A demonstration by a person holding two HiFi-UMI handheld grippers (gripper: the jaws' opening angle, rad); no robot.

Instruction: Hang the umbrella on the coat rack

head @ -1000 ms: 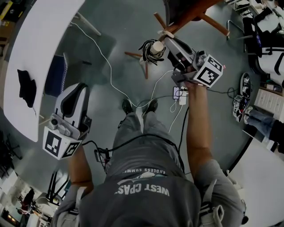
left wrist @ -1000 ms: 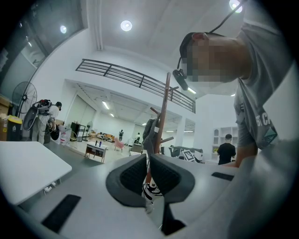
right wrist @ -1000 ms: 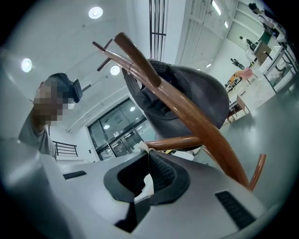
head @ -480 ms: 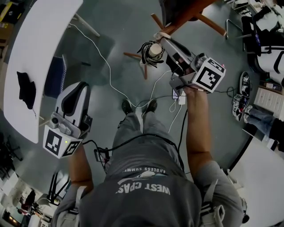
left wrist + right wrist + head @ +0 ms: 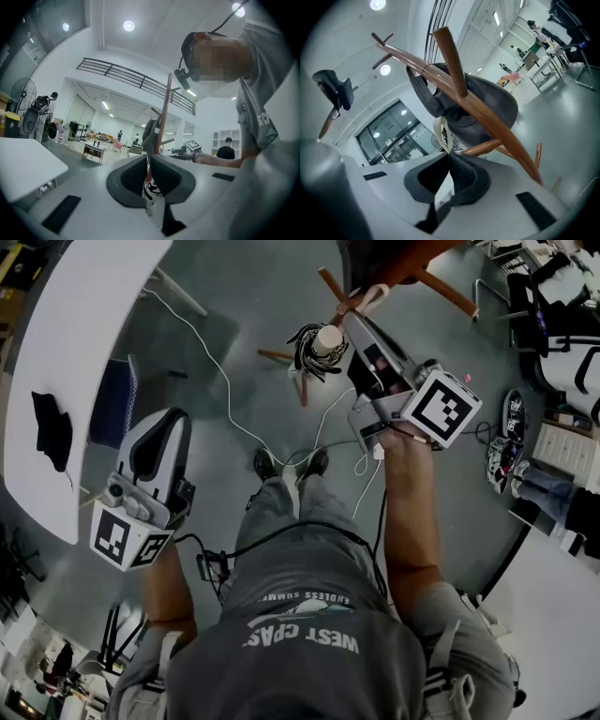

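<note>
The folded dark umbrella with a cream handle cap hangs below my right gripper, seen end-on in the head view. That gripper is shut on the umbrella's cream strap loop, which reaches up to a peg of the wooden coat rack. A dark garment hangs on the rack behind the strap. In the right gripper view the umbrella's body is hidden. My left gripper is held low at the left, shut with nothing in it, and points toward the distant rack.
A white table with a black item lies at the left, a blue chair beside it. A white cable runs across the floor to a power strip. Shoes and boxes line the right side.
My right gripper has moved up and to the right with the strap, closer to the rack's peg. The umbrella swung along with it. The left gripper stayed put.
</note>
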